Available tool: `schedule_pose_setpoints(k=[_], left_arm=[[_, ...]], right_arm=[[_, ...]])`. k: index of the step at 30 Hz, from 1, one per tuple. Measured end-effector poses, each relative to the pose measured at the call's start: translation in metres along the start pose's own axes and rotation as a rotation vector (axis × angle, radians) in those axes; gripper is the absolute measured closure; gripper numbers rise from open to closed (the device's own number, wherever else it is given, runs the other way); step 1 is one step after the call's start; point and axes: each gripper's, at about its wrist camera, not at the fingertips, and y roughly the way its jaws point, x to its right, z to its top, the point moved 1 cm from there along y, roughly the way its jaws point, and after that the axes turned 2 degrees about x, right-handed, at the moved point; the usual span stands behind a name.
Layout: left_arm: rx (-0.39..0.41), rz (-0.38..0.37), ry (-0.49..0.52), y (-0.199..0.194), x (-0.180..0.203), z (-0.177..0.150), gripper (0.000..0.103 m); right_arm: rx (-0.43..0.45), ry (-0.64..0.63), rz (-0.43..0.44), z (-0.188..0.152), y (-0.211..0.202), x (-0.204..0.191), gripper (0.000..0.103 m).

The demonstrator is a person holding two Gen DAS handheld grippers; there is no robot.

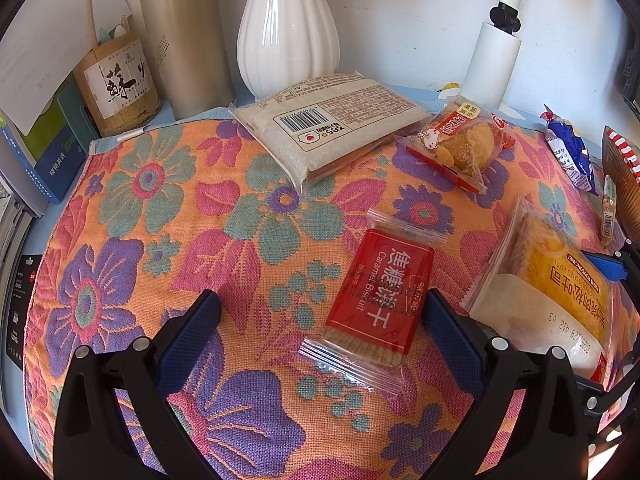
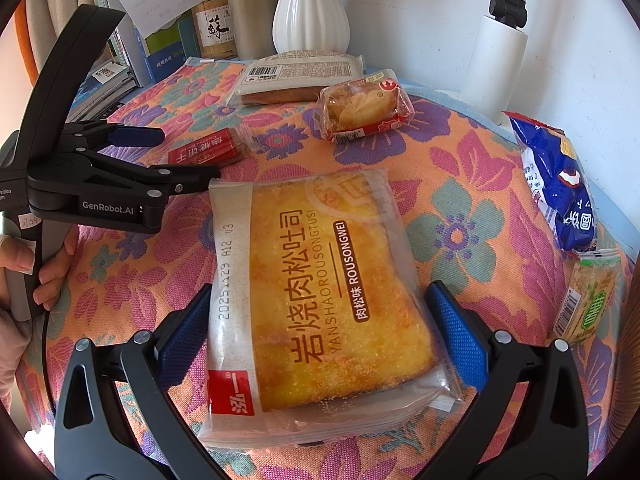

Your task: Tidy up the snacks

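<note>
On the floral cloth [image 1: 120, 208] lies a red caramel biscuit packet [image 1: 380, 296]. My left gripper [image 1: 320, 296] stands open around it, the packet nearer the right finger. A yellow toast packet [image 2: 320, 280] lies flat between the wide-open fingers of my right gripper [image 2: 320, 290]. In the right wrist view the left gripper [image 2: 188, 153] straddles the red packet [image 2: 208, 150], held by a hand [image 2: 48, 272]. Farther back sit a grey barcoded packet [image 1: 328, 124] and a pastry in a red wrapper [image 1: 460, 144]. At the right lie a blue bag [image 2: 560, 180] and a small green packet [image 2: 588, 296].
Along the back wall stand a white vase [image 1: 288, 28], a beige flask [image 1: 184, 36], a bamboo pen holder [image 1: 116, 80] and a white lamp post [image 1: 492, 60]. Books [image 1: 44, 152] are stacked at the left. A woven basket rim [image 1: 624, 184] shows at the far right.
</note>
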Motion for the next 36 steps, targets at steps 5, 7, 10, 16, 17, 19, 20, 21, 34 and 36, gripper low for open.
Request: schedule_pose_setpoints(k=[5, 7, 10, 16, 17, 19, 20, 21, 34, 36], left_arm=[[0.004, -0.004, -0.003, -0.001, -0.001, 0.0, 0.005], [0.036, -0.029, -0.011, -0.007, -0.002, -0.002, 0.014], [0.093, -0.077, -0.043, -0.018, -0.01, -0.005, 0.069], [0.163, -0.055, -0.036, -0.031, -0.008, -0.006, 0.069], [0.167, -0.051, -0.04, -0.032, -0.008, -0.005, 0.069], [0.169, -0.054, -0.056, -0.032, -0.01, -0.005, 0.069], [0.173, -0.057, -0.063, -0.033, -0.012, -0.005, 0.069], [0.176, -0.067, -0.064, -0.032, -0.012, -0.005, 0.069], [0.277, -0.07, -0.051, -0.049, -0.01, -0.011, 0.069], [0.328, -0.05, -0.037, -0.059, -0.007, -0.014, 0.069]], right_arm=[[0.0, 0.0, 0.0, 0.0, 0.0, 0.0, 0.003], [0.005, 0.002, 0.002, 0.0, -0.001, 0.0, 0.005], [0.081, 0.07, 0.051, 0.0, -0.015, 0.012, 0.021], [0.187, 0.217, 0.153, -0.004, -0.034, 0.038, 0.023], [0.192, 0.216, 0.16, -0.003, -0.035, 0.038, 0.023], [0.19, 0.207, 0.165, -0.003, -0.035, 0.035, 0.023], [0.188, 0.206, 0.164, -0.003, -0.035, 0.035, 0.023], [0.19, 0.205, 0.164, -0.003, -0.035, 0.034, 0.023], [0.423, 0.206, 0.224, -0.016, -0.072, 0.042, 0.022], [0.466, 0.202, 0.224, -0.019, -0.08, 0.042, 0.022]])
